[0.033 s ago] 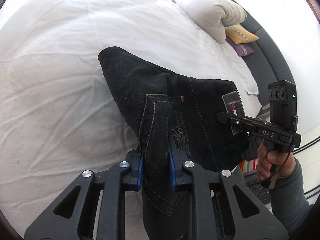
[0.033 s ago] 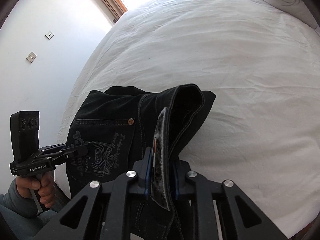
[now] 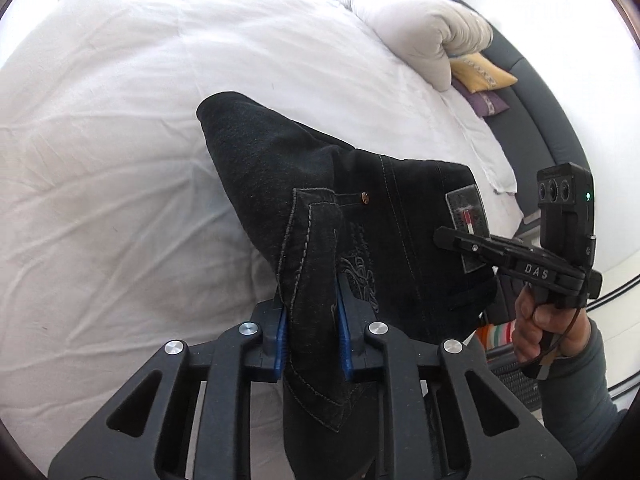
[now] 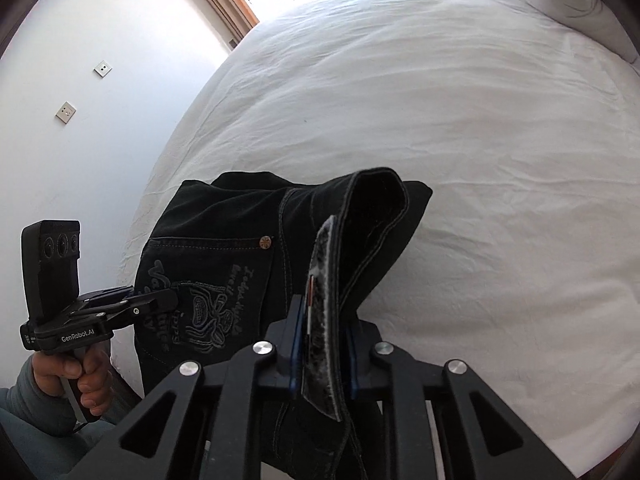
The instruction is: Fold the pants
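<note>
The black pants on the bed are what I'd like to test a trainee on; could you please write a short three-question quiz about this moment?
1. True or false: both tongs have denim of the black pants between their pads.
2. What do the pants lie on? A) white bed B) wooden floor C) grey sofa
3. Which cushion lies just beside the white pillow: yellow or purple?

Key
1. True: left tongs and right tongs are closing on the waistband.
2. A
3. The yellow cushion; the purple cushion lies beyond it.
</note>
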`<control>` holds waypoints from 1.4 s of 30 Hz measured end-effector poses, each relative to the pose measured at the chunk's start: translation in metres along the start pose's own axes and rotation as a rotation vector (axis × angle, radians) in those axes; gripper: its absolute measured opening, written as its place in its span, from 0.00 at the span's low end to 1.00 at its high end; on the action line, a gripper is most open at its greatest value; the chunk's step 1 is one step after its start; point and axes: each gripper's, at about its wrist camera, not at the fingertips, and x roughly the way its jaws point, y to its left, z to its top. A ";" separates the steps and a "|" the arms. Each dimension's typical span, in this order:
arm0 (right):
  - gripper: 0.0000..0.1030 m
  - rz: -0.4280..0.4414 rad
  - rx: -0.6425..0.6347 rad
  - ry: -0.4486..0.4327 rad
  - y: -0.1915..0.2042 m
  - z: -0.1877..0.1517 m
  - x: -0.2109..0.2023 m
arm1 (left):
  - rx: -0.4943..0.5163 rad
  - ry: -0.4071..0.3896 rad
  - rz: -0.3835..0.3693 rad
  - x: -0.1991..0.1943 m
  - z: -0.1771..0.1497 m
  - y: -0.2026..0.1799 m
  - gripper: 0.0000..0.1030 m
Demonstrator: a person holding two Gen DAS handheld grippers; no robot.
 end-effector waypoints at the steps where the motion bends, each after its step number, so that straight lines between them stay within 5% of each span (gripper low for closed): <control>1: 0.18 0.003 -0.012 -0.010 0.005 0.003 -0.002 | 0.002 -0.019 0.002 -0.009 0.005 0.001 0.17; 10: 0.18 0.074 -0.072 -0.076 0.042 0.066 0.004 | 0.039 -0.134 0.094 -0.063 0.062 0.032 0.17; 19: 0.18 0.100 -0.081 -0.012 0.067 0.126 0.079 | 0.013 -0.097 0.182 -0.046 0.098 0.105 0.18; 27: 0.21 0.149 -0.020 0.028 0.048 0.133 0.121 | -0.006 -0.059 0.210 -0.017 0.100 0.144 0.22; 34: 0.46 0.169 0.066 0.013 0.022 0.119 0.132 | -0.031 -0.082 0.249 -0.008 0.098 0.143 0.48; 39: 0.53 0.168 0.114 -0.017 0.016 0.110 0.120 | -0.047 -0.116 0.286 -0.026 0.093 0.142 0.60; 42: 0.54 0.137 0.133 -0.054 0.015 0.103 0.104 | -0.041 -0.200 0.347 -0.051 0.084 0.128 0.81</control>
